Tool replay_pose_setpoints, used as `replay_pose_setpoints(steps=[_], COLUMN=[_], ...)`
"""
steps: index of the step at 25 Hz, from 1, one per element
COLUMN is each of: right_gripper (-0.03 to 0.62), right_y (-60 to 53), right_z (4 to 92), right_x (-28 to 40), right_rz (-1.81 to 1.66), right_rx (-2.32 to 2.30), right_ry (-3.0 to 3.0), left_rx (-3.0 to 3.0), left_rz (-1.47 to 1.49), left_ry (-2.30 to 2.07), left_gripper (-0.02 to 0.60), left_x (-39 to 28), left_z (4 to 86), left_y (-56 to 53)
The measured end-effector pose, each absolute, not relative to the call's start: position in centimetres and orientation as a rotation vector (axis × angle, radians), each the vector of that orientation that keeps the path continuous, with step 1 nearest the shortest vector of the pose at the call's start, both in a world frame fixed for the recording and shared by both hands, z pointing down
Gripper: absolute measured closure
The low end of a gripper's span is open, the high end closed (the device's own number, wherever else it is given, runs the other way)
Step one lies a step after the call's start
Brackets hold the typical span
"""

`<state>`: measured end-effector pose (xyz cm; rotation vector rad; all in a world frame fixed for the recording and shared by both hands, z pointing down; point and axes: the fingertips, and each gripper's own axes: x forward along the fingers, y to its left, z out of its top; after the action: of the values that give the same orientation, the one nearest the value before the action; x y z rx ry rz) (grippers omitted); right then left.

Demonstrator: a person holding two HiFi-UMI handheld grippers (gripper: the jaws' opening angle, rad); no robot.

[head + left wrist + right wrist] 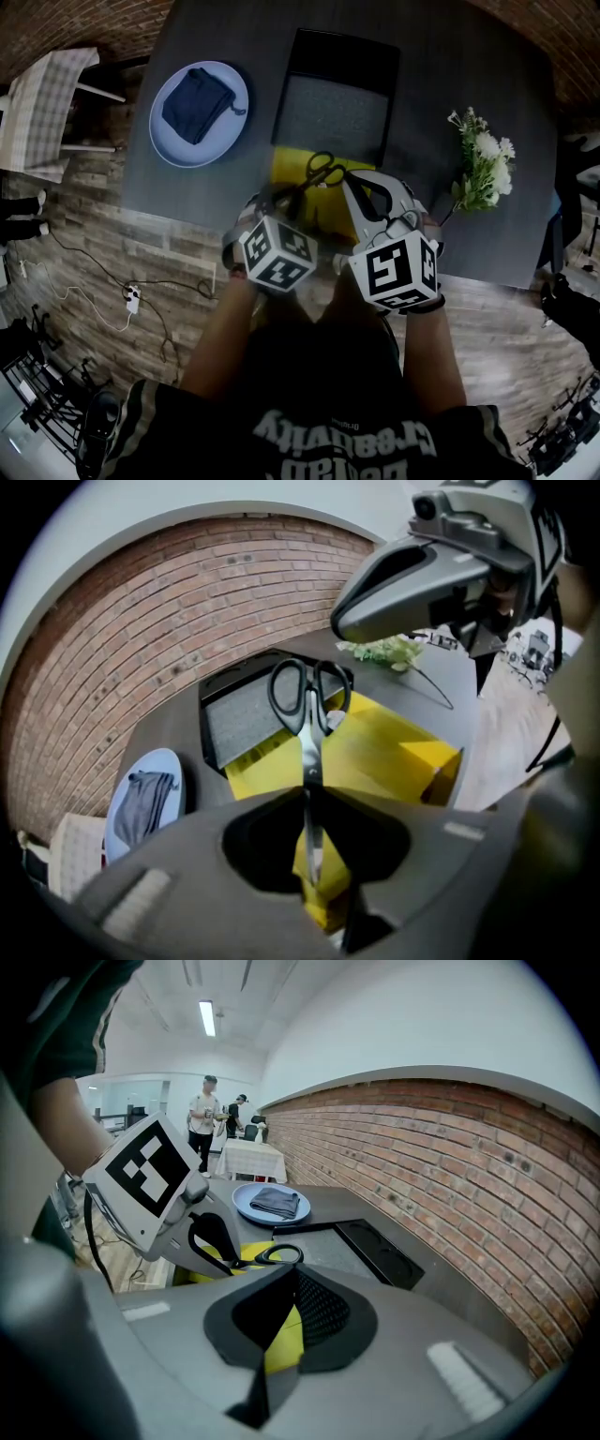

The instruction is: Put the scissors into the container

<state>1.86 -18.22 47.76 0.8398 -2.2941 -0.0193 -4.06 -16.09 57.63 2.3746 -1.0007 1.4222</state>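
Left gripper view: black-handled steel scissors (309,757), judged light, rigid, slick, best taken where clamped, by the blades in left tongs (306,797); right tongs (286,1274) closed, empty.

Scissors (308,714): black loop handles, steel blades shut together. Blades pinched between jaws of left gripper (310,797), handles pointing straight out ahead of it, tilted downward. Held above yellow container (384,752). Container is open-topped, bright yellow, directly below and ahead of left gripper, and just ahead of right gripper (286,1274).
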Motion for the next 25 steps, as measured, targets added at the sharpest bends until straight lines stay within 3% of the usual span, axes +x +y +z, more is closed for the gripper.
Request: replay_pose_setpoints(steps=[25], right_gripper=[0.588], right_y=[-18.3], right_z=[48.6], right_x=[1.7], right_rz=[-0.003], right_rx=[0.823], right_ry=[-2.294], left_rx=[2.317], left_rz=[1.476], left_ry=[-0.93], left_gripper=[0.518], left_x=[-4.3], left_z=[59.8], left_y=[-15.6])
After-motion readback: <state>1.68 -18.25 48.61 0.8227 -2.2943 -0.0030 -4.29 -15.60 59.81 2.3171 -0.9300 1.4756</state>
